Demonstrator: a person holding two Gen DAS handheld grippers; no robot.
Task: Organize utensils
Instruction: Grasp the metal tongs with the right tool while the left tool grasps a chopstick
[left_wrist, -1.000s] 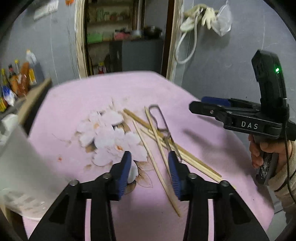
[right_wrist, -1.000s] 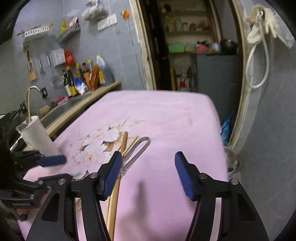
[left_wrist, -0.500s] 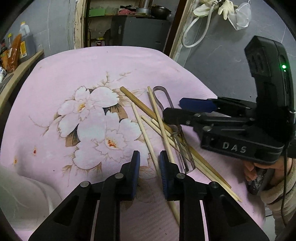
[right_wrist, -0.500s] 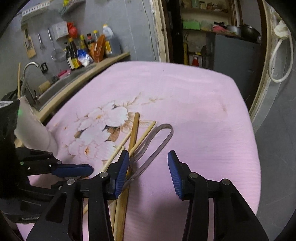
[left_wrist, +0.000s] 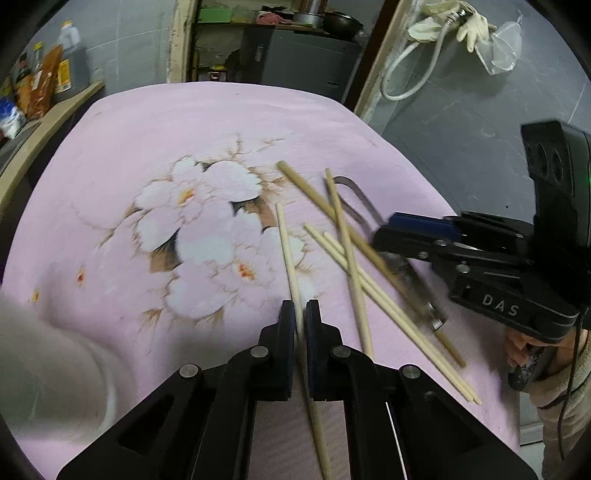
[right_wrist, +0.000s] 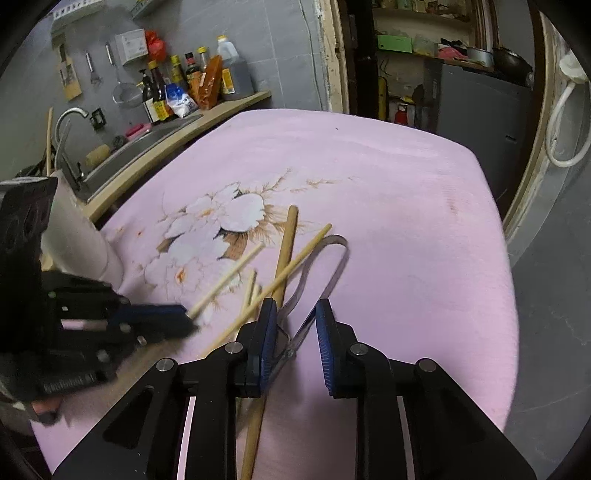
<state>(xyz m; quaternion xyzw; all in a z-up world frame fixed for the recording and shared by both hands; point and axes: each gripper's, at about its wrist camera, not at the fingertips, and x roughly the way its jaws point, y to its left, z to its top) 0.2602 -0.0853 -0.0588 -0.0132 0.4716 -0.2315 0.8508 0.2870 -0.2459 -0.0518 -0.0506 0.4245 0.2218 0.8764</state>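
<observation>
Pink cloth (left_wrist: 184, 129): chopstick (left_wrist: 286, 243) (gripper-pinched) (left_wrist: 300, 317).

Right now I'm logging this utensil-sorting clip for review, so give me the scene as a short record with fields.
surface: pink cloth with a white flower print
left gripper: shut on a pale wooden chopstick
right gripper: open, straddling bent metal tongs
loose items: more wooden chopsticks crossed in a pile beside the tongs
container: white cup at the table's left edge
background: sauce bottles on a counter by the sink
</observation>
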